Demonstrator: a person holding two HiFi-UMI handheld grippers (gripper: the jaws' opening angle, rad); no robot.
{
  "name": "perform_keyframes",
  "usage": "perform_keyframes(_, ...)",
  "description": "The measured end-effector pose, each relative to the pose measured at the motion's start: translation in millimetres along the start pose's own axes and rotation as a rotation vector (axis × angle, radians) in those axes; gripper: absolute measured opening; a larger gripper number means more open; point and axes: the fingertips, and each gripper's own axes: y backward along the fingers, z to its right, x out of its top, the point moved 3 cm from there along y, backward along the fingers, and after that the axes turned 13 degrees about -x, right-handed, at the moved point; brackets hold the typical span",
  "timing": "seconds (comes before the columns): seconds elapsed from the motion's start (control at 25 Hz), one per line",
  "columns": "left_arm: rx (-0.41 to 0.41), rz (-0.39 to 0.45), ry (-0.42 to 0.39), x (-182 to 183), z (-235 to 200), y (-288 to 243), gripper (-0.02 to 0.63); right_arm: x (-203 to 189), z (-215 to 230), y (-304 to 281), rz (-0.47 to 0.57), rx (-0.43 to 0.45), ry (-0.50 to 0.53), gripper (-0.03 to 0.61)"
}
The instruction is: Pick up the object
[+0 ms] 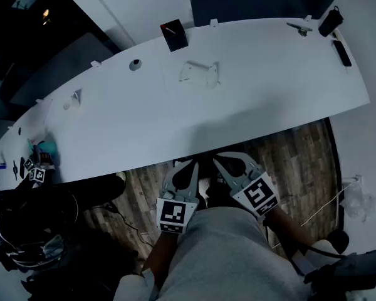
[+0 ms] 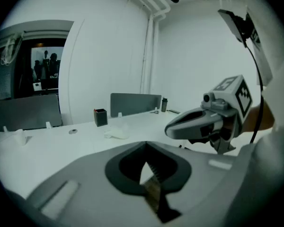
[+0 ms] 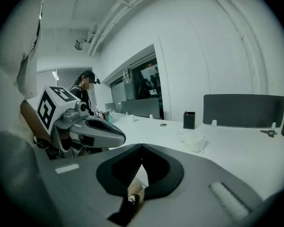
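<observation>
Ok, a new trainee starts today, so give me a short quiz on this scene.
1. Left gripper and right gripper: open or shut?
2. The pale object is: A in the left gripper, B on the table, C in the right gripper.
3. True or false: the black box stands on the table, beyond the pale object.
Key: 1 both shut; 2 B; 3 true.

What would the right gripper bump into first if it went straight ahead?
Probably the near edge of the white table; the right gripper points at it, though height is hard to judge.
</observation>
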Motion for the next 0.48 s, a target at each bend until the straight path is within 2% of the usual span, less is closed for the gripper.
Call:
perform_keyframes(0.2, -0.033, -0.010, -0.003, 6, -36, -19, 0.000, 7, 14, -28, -0.013, -0.028, -0.016, 0.002)
perform_keyframes(0.48, -0.162, -0.012, -0.050, 31, -100, -44, 0.000, 32, 28, -79, -0.056, -0.125, -0.062, 0.002)
